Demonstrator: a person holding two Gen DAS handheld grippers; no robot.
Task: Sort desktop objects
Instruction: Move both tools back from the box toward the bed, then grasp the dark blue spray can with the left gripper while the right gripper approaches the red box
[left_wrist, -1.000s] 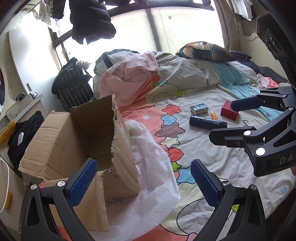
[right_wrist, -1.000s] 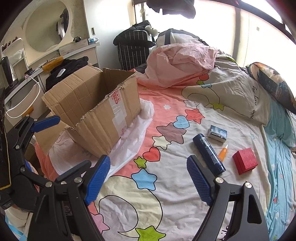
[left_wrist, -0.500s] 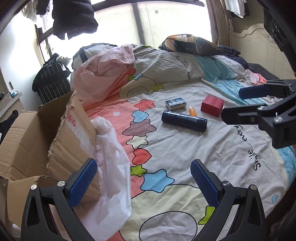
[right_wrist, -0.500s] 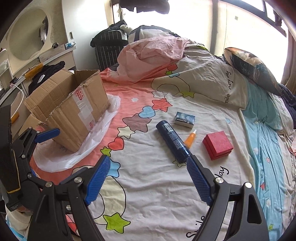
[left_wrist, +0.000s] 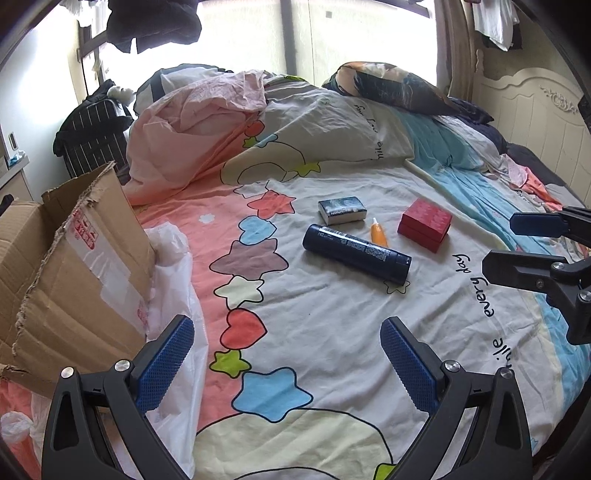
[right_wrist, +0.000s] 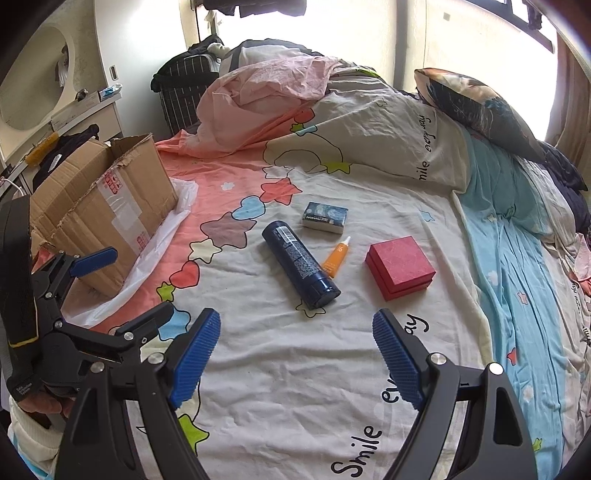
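Four items lie unsorted on the patterned cartoon bedsheet (right_wrist: 295, 387): a dark blue cylindrical bottle (right_wrist: 301, 264) on its side, a small orange tube (right_wrist: 337, 256) just beside it, a small blue-and-white packet (right_wrist: 325, 217) near the bottle's far end, and a red square lidded box (right_wrist: 400, 266) a little apart to the right. We judge the sorting not yet begun, since none of them is lifted or gripped, and we cannot see into the open brown cardboard carton (left_wrist: 70, 266) that stands on a white plastic bag (left_wrist: 177, 295) at the left, the likely destination. We hold the left gripper (left_wrist: 286, 360) over the sheet with jaws wide apart and nothing between them; the right gripper (right_wrist: 295, 350) likewise shows its blue pads well separated and empty, pointed toward the bottle's near end. All four items remain to be picked up and placed
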